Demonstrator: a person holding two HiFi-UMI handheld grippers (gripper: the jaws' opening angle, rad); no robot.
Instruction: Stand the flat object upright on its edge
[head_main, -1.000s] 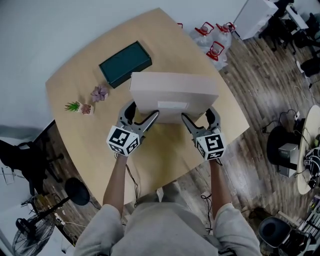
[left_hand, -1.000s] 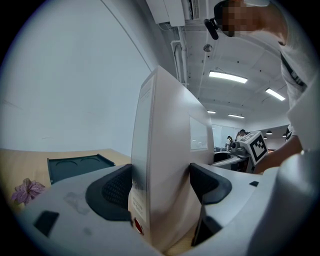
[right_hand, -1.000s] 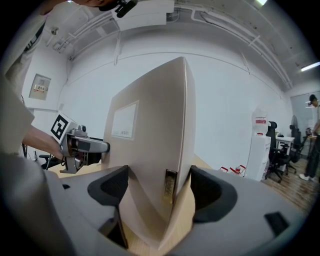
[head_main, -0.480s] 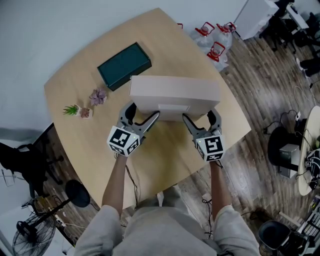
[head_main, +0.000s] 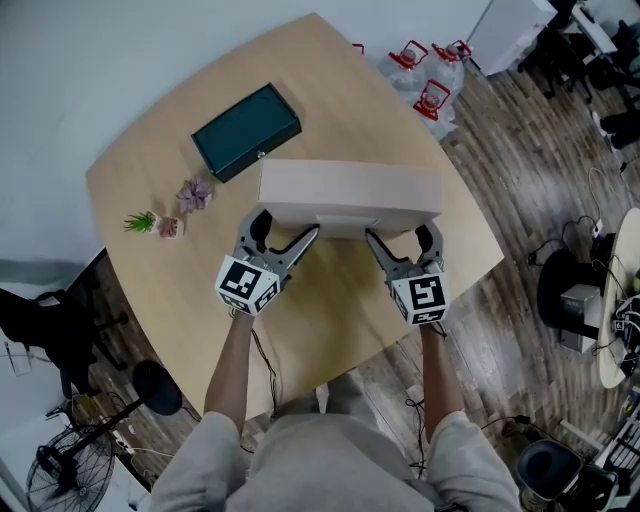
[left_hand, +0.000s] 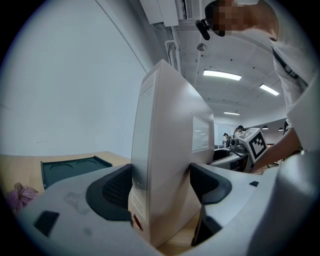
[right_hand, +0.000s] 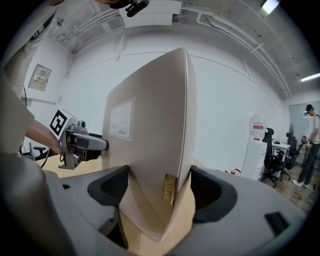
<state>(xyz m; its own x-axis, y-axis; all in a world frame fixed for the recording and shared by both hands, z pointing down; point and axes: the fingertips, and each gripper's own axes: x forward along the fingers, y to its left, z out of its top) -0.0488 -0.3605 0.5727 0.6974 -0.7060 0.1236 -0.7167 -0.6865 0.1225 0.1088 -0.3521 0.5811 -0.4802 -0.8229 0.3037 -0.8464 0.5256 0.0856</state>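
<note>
Nearest, the L forearm (head_main: 232, 360) and R forearm (head_main: 438, 370) reach fwd from the torso, roughly parallel, wrists straight. Each hand is hidden under its gripper's marker cube. L gripper (head_main: 282, 232) and R gripper (head_main: 400, 238) sit side by side over the table (head_main: 330, 300), aimed away from the body and a bit toed in.

Both clamp the box (head_main: 350, 192). In the L gripper view the pads (left_hand: 117, 187) press its two broad faces near the left end. The R gripper view shows the same grip at the right end, w/ a small gold tag (right_hand: 169, 189) on the narrow end between the pads.

Box stands on its long edge near mid-table, labelled face toward the person. Its lower edge is at the tabletop; actual contact can't be confirmed.

Beyond it to the left, apart, are a purple plant (head_main: 196, 192) and a green sprig (head_main: 150, 221), then a green case (head_main: 246, 130) nr the far edge. Jugs (head_main: 432, 100) stand on the floor past the table.
</note>
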